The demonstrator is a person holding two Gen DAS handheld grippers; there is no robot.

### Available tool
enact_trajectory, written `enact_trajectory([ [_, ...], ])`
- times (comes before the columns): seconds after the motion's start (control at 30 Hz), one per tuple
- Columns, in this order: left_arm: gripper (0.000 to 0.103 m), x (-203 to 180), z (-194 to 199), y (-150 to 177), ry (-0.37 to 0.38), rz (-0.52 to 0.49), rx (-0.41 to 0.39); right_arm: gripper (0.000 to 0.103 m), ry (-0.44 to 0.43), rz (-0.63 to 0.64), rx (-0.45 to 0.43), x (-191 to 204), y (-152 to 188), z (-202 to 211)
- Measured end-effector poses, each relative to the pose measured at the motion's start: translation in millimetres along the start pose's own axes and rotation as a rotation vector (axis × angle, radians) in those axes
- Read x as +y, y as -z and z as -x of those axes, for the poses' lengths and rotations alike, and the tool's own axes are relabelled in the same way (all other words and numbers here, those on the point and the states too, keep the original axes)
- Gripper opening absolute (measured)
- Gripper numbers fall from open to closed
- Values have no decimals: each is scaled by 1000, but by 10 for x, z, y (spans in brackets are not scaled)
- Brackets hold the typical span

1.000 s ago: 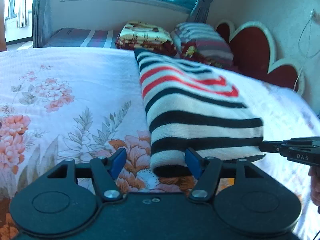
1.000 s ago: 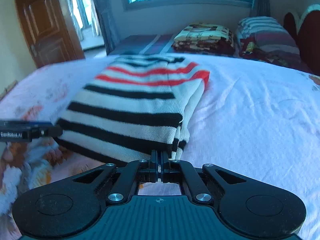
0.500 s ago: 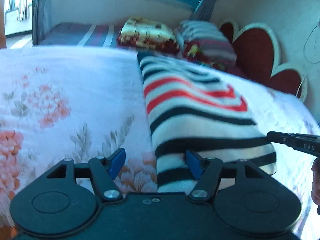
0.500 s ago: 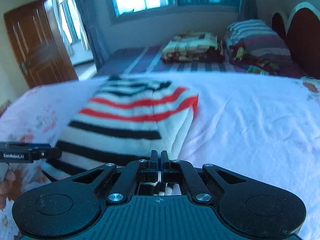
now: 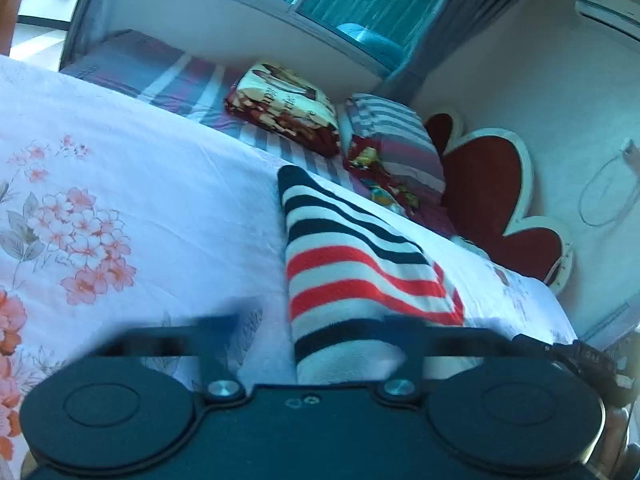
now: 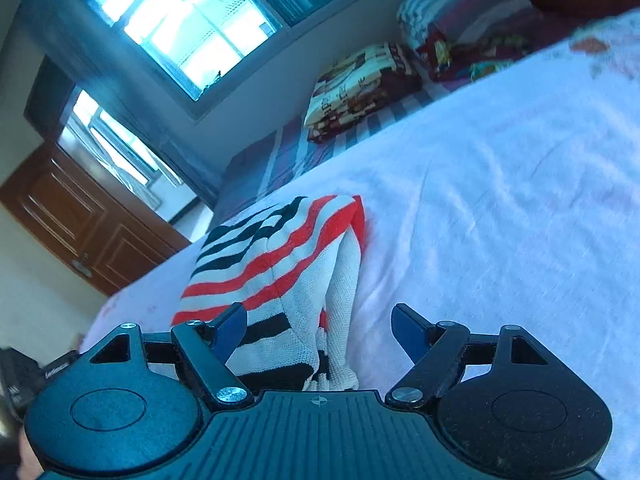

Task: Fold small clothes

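A folded striped sweater (image 5: pixel 352 276), white with black and red bands, lies on the bed; it also shows in the right wrist view (image 6: pixel 288 272). My left gripper (image 5: pixel 316 328) is open and blurred, its jaws wide apart over the sweater's near end. My right gripper (image 6: pixel 320 328) is open, its blue pads (image 6: pixel 230 328) spread on either side of the sweater's near right corner, holding nothing. The right gripper's tip shows at the right edge of the left wrist view (image 5: pixel 576 356).
The bed has a white floral sheet (image 5: pixel 120 216). Folded blankets (image 5: pixel 288 108) and a striped pillow (image 5: pixel 396 140) lie at the far side by a red headboard (image 5: pixel 496 196). A wooden door (image 6: pixel 80 220) stands at the left.
My right gripper has opened and let go of the sweater's corner. Both grippers have tilted and moved forward over the sweater; the left stays open.
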State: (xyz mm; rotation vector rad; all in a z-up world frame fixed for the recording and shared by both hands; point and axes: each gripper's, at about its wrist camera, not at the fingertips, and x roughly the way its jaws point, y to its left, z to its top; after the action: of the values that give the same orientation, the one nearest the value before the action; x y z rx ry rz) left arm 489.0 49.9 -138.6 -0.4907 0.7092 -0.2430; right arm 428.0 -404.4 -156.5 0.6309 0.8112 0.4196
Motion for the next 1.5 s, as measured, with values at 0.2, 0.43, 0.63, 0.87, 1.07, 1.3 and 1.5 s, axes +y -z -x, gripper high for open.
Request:
enact_trajectory([
  [0.2,87,45,-426,21,98,47,172,79,-86,-81,104,-188,-88,-178],
  [0.43,77,42,-710,70,110,18,265,79,-119,-104,179,-332,-171,-309],
  [0.63,76,-71,-811,95,106,-13,273,73,-175,-70,239,-242,-210,-428],
  [0.87,76,-242,-830,129,40,-93,259,54,-67,77,222,-109,-168,-494],
  [1.07,63,-508,-812,164,-67,-171,216,41,73,236,175,246,-29,-583],
  [1.3,51,-931,-561,215,-156,-322,176,33,131,388,64,651,234,-402],
  [1.5,51,-1136,-202,267,-151,-376,142,33,148,500,20,1056,359,-149],
])
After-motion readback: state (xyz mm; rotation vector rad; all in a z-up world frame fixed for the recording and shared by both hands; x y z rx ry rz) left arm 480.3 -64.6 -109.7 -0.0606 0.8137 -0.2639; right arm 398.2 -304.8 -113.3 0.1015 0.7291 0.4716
